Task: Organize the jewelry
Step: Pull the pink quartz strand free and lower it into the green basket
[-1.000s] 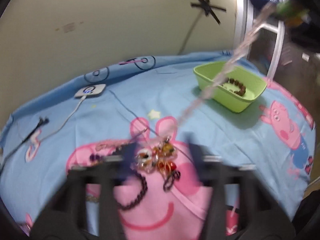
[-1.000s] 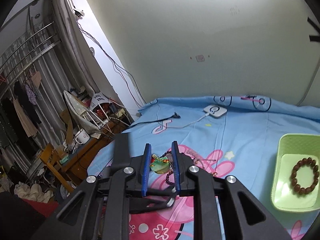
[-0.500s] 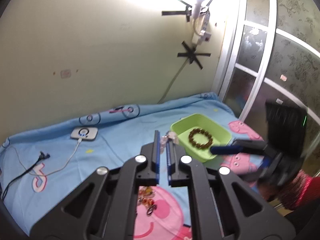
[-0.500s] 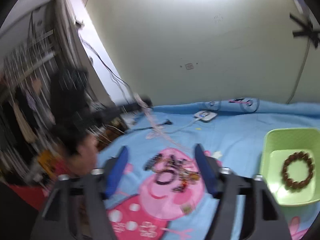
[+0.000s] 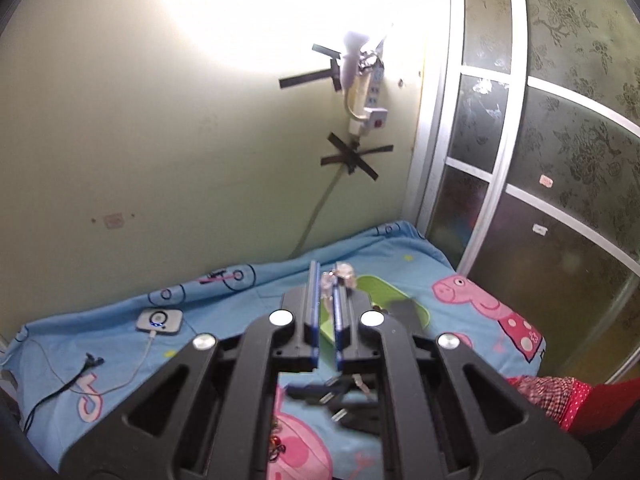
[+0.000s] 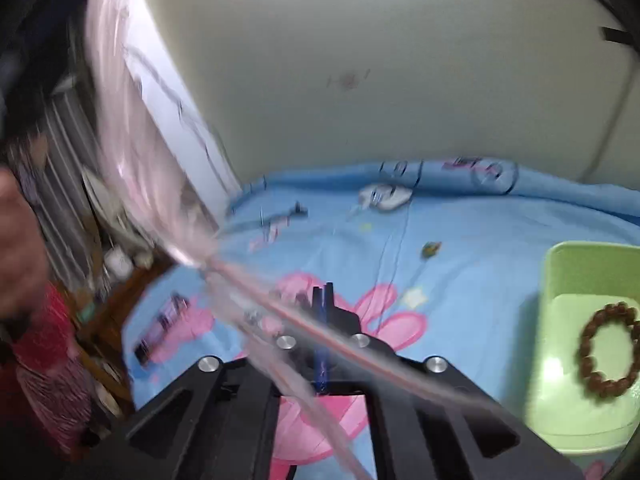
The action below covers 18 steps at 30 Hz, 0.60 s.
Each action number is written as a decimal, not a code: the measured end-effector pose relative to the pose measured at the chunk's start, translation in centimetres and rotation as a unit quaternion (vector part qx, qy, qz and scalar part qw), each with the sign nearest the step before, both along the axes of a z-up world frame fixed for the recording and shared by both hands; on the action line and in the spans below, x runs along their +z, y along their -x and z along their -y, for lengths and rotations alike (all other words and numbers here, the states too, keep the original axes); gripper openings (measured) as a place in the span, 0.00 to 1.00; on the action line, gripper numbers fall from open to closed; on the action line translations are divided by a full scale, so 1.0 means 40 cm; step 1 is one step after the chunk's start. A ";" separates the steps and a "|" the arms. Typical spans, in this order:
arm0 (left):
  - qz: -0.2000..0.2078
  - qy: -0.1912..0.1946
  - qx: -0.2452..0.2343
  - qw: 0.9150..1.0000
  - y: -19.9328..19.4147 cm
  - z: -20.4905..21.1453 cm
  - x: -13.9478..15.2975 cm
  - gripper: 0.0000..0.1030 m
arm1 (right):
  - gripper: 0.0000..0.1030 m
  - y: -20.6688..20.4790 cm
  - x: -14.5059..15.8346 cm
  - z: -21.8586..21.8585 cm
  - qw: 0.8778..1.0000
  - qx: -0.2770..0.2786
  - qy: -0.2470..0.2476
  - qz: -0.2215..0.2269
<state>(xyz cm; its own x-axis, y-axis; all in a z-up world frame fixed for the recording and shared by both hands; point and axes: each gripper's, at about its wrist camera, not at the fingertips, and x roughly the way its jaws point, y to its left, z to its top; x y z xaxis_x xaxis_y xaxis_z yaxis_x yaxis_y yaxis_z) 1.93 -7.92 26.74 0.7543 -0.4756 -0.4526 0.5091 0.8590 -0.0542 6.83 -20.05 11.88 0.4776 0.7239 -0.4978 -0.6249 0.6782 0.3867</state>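
Note:
My left gripper [image 5: 326,276] is held high above the blue cartoon bedsheet [image 5: 120,344], shut on a clear pink bead necklace [image 5: 345,271] whose beads stick out at the fingertips. In the right wrist view that necklace [image 6: 280,312] hangs as a blurred pink strand sweeping across the picture. My right gripper [image 6: 323,291] is low over the pink cartoon print. Its jaws are closing, the blue pads are together, and nothing shows between them. A green tray [image 6: 548,280] at the right holds a brown bead bracelet [image 6: 608,348]. The left gripper mostly hides the tray [image 5: 376,286].
A white charger [image 5: 159,322] with a cable and a black cord [image 5: 68,384] lie at the back left of the bed. Loose jewelry [image 5: 276,446] lies on the pink print below. A hand [image 6: 16,248] and a red sleeve [image 6: 48,344] are at the left. Wall and glass door border the bed.
My left gripper has risen high with the necklace trailing from it. The right gripper stood wide open half a second ago, has shut since, and has sunk toward the bed.

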 end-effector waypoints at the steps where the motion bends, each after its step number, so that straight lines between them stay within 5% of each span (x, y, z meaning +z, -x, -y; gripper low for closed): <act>1: 0.000 -0.001 0.001 1.000 -0.002 -0.002 0.000 0.05 | 0.00 0.001 0.016 0.030 1.000 -0.008 -0.009 0.002; 5: -0.023 -0.004 0.006 1.000 -0.046 0.013 -0.023 0.05 | 0.00 -0.008 0.082 0.156 0.999 -0.032 -0.039 -0.005; 10: -0.058 -0.025 -0.012 0.998 -0.123 0.101 -0.070 0.05 | 0.00 -0.037 0.145 0.273 0.997 -0.079 -0.005 0.001; 18: -0.124 -0.057 -0.035 0.990 -0.261 0.276 -0.186 0.05 | 0.00 -0.095 0.106 0.377 0.991 -0.112 0.062 -0.039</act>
<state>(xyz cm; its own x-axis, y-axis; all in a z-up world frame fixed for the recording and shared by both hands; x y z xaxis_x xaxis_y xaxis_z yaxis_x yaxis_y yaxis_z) 12.39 -18.96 19.31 0.5796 -0.4578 -0.6741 0.5508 0.8298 -0.0899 10.62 -35.14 16.12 0.5767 0.5351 -0.6173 -0.4250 0.8418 0.3327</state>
